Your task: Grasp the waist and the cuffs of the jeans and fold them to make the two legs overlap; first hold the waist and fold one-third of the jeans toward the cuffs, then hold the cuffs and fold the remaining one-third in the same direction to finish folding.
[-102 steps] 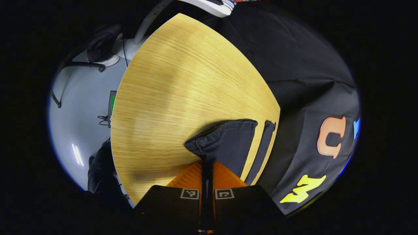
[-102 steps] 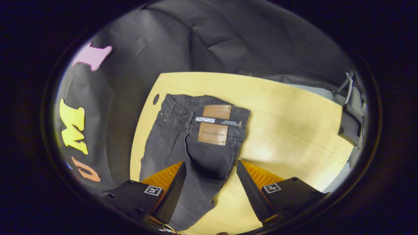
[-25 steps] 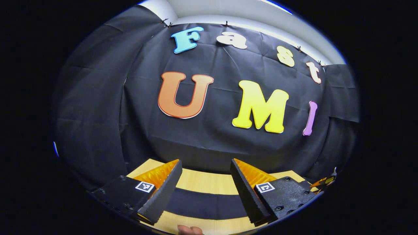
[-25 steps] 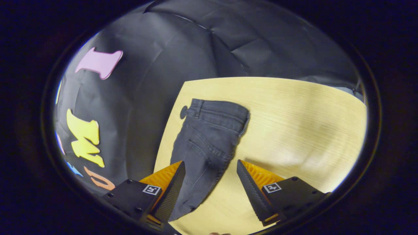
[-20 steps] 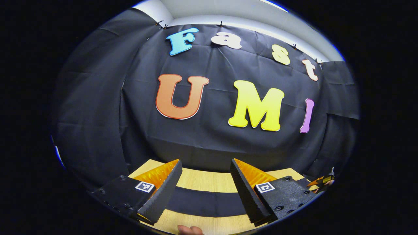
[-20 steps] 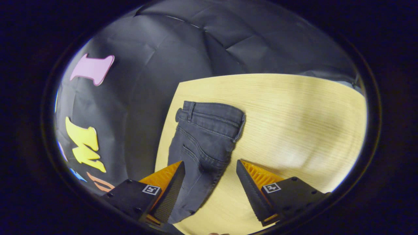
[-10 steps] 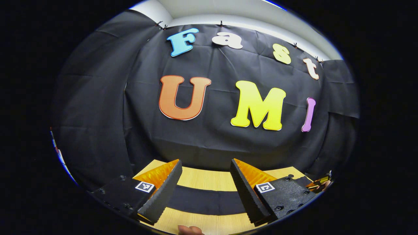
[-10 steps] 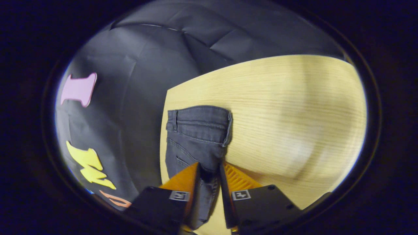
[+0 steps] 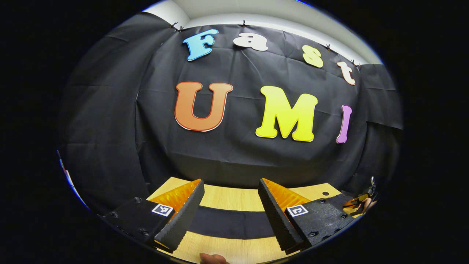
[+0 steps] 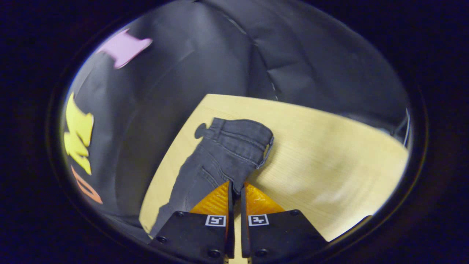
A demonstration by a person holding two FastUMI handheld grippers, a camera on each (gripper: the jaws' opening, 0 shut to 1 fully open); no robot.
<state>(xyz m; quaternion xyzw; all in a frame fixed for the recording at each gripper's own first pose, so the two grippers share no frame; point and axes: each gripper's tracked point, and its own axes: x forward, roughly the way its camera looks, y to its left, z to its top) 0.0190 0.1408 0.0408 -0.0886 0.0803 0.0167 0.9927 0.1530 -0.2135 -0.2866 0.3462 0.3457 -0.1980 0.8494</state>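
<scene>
Jeans [image 10: 223,157], dark denim with the two legs already laid one over the other, lie along the table [image 10: 329,146] edge nearest the booth wall. In the right gripper view the waist [image 10: 242,134] is the far end of the garment, and the long axis runs from it back toward the camera and off to the lower left, so the cuffs lie behind and to the left of this tool. The right gripper [image 10: 234,190] sits directly on that axis, its fingers drawn together to a narrow slit with the seat-side edge of the denim caught between them; this reads as a closed pinch on the cloth just below the waist. In the left gripper view the left gripper [image 9: 229,205] hangs with its fingers spread wide and holding nothing; a band of the jeans [image 9: 231,223] crosses the table [image 9: 234,198] sideways beneath the gap, at right angles to the direction in which the fingers point. A fingertip of the person [image 9: 212,258] shows at the bottom edge. Judged from this layout, the waist-end fold must travel along the long axis, away from the far end and toward the cuffs. The right gripper is the nearer tool to the waist. The left gripper stands over the leg section and would need to come down to take hold of any cloth.
</scene>
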